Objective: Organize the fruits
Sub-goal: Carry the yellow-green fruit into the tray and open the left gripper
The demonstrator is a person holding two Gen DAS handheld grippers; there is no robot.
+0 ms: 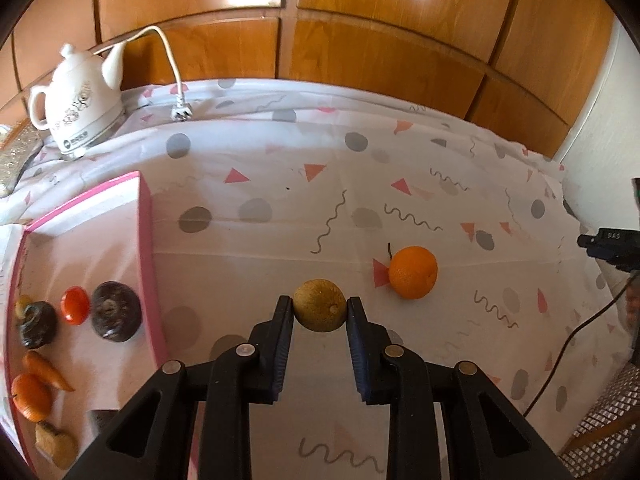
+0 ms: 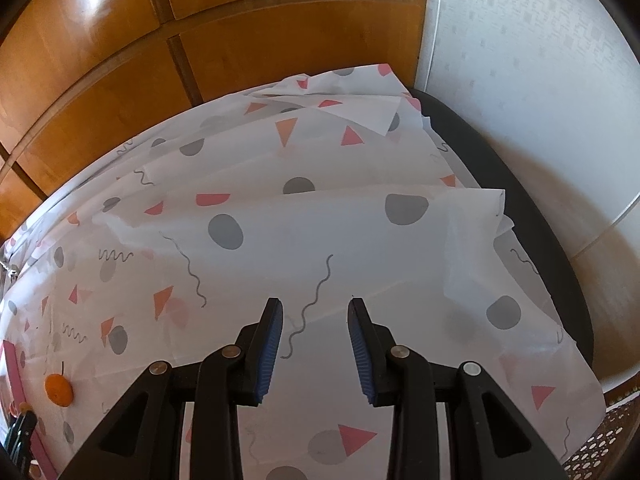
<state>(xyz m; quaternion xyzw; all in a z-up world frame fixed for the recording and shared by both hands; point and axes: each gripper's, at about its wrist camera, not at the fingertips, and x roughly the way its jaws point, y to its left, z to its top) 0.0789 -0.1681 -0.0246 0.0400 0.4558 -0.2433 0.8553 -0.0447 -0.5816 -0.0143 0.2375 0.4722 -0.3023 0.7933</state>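
Note:
In the left wrist view my left gripper (image 1: 320, 307) is shut on a round brownish-green fruit (image 1: 320, 308), both fingertips touching its sides, just above the patterned tablecloth. An orange (image 1: 413, 272) with a stem lies on the cloth to its right; it also shows in the right wrist view (image 2: 59, 389). A pink-rimmed tray (image 1: 145, 240) at the left holds a tomato (image 1: 75, 305), two dark round fruits (image 1: 116, 317), a carrot (image 1: 44, 370) and other produce. My right gripper (image 2: 316, 312) is open and empty over bare cloth.
A white kettle (image 1: 76, 104) with cord and plug (image 1: 180, 112) stands at the back left. A wooden wardrobe (image 1: 360, 40) runs behind the table. The right gripper's body (image 1: 612, 244) and a cable show at the right edge. The cloth hangs over the table's right edge (image 2: 520, 216).

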